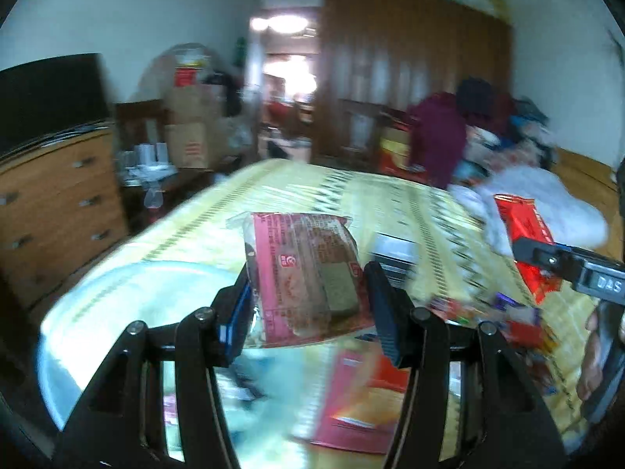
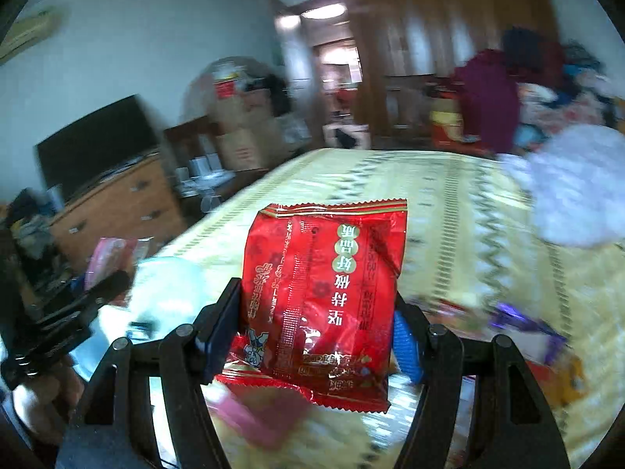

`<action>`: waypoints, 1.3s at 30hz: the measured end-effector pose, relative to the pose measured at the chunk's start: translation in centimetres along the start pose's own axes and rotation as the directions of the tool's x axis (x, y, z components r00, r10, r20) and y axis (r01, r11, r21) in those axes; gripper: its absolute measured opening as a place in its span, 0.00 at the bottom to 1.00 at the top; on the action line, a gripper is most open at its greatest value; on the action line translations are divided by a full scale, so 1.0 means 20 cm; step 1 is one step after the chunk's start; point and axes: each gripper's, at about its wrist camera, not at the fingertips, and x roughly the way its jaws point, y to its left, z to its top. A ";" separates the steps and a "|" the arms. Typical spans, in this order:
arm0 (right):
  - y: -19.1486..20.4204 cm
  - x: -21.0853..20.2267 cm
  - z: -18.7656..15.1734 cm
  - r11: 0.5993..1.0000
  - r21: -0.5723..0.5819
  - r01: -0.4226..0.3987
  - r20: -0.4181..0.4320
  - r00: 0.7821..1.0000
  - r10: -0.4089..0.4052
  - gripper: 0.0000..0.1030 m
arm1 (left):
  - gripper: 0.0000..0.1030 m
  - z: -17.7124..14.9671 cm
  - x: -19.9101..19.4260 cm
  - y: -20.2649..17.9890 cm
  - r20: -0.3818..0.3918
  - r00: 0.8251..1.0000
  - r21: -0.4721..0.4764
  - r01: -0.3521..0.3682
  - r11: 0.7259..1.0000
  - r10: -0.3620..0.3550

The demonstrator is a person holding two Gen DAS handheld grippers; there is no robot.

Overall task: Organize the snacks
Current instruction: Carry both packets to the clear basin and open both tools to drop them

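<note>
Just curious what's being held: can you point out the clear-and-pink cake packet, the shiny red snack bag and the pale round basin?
clear-and-pink cake packet (image 1: 308,273), left wrist view, middle.
shiny red snack bag (image 2: 324,297), right wrist view, front face.
pale round basin (image 1: 129,312), left wrist view, inside wall.

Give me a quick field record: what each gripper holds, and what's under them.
left gripper: shut on pink cake pack, held above the bed
right gripper: shut on red snack bag, also held up
bed: yellow patterned cover
loose snacks: scattered on the cover, blurred
basin: pale, round, beside the left gripper; contents unclear
</note>
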 end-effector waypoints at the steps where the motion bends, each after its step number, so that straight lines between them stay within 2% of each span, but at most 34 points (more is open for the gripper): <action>1: 0.10 0.07 0.04 0.999 -0.024 -0.036 -0.007 0.999 0.036 0.69 | 0.54 0.00 0.01 0.05 -0.003 1.000 -0.015 -0.030 0.999 0.030; 3: 0.26 0.19 0.08 0.993 -0.044 -0.105 -0.034 0.994 0.104 0.69 | 0.54 0.00 0.04 0.16 -0.017 0.996 -0.043 -0.083 0.996 0.083; 8: 0.60 0.41 0.12 0.971 -0.093 -0.222 -0.099 0.972 0.213 0.69 | 0.54 -0.06 0.11 0.37 -0.084 0.977 -0.077 -0.202 0.976 0.196; 12: 0.86 0.63 0.12 0.950 -0.108 -0.293 -0.177 0.946 0.272 0.69 | 0.54 -0.11 0.16 0.47 -0.134 0.963 -0.102 -0.250 0.963 0.236; 15: 0.96 0.74 0.07 0.942 -0.108 -0.319 -0.229 0.930 0.288 0.69 | 0.54 -0.13 0.21 0.54 -0.165 0.954 -0.120 -0.270 0.955 0.249; 22: 1.04 0.88 0.00 0.936 -0.109 -0.334 -0.287 0.912 0.293 0.69 | 0.53 -0.16 0.23 0.66 -0.203 0.946 -0.144 -0.285 0.948 0.254; 39: 1.05 0.90 -0.03 0.935 -0.110 -0.336 -0.300 0.908 0.291 0.69 | 0.53 -0.17 0.27 0.71 -0.219 0.944 -0.149 -0.282 0.948 0.246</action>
